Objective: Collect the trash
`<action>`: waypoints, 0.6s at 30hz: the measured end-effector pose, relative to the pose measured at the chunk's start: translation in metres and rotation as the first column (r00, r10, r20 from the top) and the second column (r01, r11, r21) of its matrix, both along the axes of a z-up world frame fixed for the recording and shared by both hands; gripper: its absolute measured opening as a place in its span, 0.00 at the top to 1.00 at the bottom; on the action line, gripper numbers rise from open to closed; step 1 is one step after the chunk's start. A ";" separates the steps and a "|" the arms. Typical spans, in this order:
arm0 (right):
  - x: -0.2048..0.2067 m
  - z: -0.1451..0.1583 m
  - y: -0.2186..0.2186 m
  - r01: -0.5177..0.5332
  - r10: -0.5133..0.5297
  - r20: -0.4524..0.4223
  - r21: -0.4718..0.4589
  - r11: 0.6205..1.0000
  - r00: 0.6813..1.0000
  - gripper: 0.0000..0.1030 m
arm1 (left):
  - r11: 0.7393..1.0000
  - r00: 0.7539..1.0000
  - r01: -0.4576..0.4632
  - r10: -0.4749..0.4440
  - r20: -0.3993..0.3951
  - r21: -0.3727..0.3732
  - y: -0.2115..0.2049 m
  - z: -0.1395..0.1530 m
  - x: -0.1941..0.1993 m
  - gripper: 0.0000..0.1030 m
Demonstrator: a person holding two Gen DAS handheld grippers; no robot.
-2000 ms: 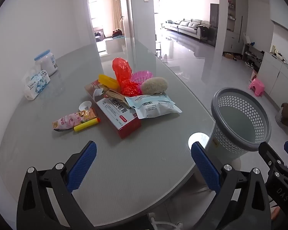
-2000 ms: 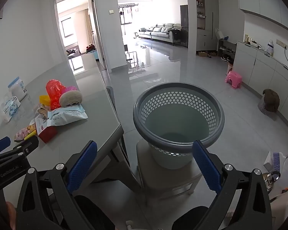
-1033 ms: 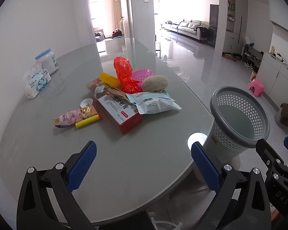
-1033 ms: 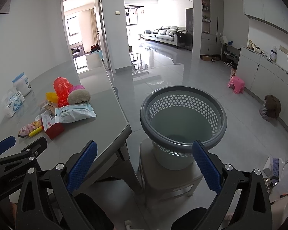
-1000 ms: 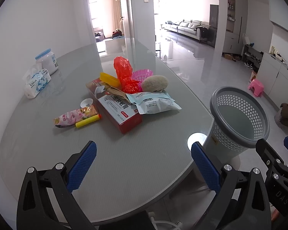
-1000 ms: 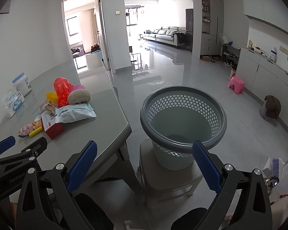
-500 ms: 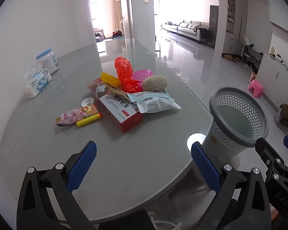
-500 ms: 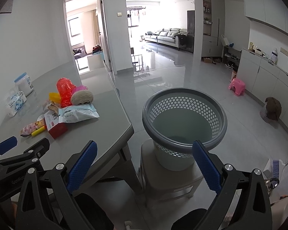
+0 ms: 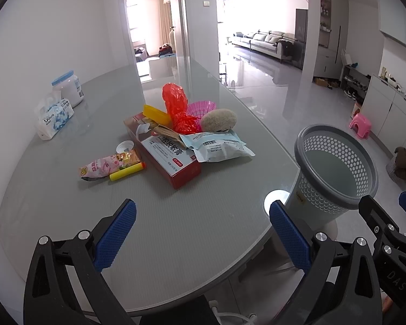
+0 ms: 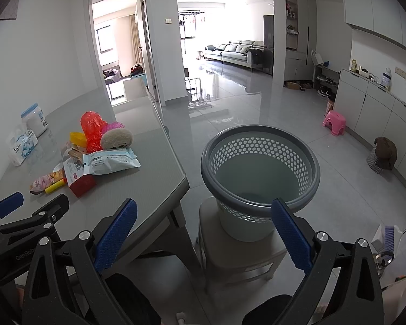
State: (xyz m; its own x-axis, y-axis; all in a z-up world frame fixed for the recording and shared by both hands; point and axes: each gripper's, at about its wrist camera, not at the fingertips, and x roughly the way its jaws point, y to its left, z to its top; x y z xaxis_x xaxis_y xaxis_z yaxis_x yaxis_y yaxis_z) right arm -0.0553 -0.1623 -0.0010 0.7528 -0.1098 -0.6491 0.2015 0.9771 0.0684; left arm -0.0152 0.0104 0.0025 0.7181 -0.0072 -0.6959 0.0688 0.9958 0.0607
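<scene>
My left gripper (image 9: 203, 233) and right gripper (image 10: 203, 233) both gape wide, empty; trash pile (image 9: 181, 132) on the table (image 9: 192, 233), basket (image 10: 259, 178) beside it on a stool (image 10: 238, 257)

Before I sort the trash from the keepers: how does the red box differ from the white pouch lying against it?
The red box is rigid and rectangular, red with a white printed top; the white pouch is soft, puffy and pale with a barcode. The box lies flat on the table, while the pouch overlaps the box's far end. The box reaches nearer the left gripper; the pouch lies nearer the basket. Both carry printed text and sit in the same pile.
</scene>
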 end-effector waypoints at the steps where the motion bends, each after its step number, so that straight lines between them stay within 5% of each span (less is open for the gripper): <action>1: 0.000 0.000 0.000 0.000 0.000 0.000 0.000 1.000 1.000 0.08 | 1.000 1.000 0.000 0.000 0.000 0.001 0.000 0.000 0.000 0.06; 18: 0.000 0.002 0.001 0.002 -0.002 0.005 0.001 1.000 1.000 0.08 | 1.000 1.000 0.000 0.000 0.001 0.002 -0.001 0.002 0.001 0.06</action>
State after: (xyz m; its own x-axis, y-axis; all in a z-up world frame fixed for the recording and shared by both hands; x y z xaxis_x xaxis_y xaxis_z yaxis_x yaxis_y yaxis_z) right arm -0.0554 -0.1613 0.0012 0.7555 -0.1109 -0.6457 0.2033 0.9766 0.0702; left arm -0.0141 0.0098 0.0045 0.7191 -0.0058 -0.6949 0.0685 0.9957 0.0626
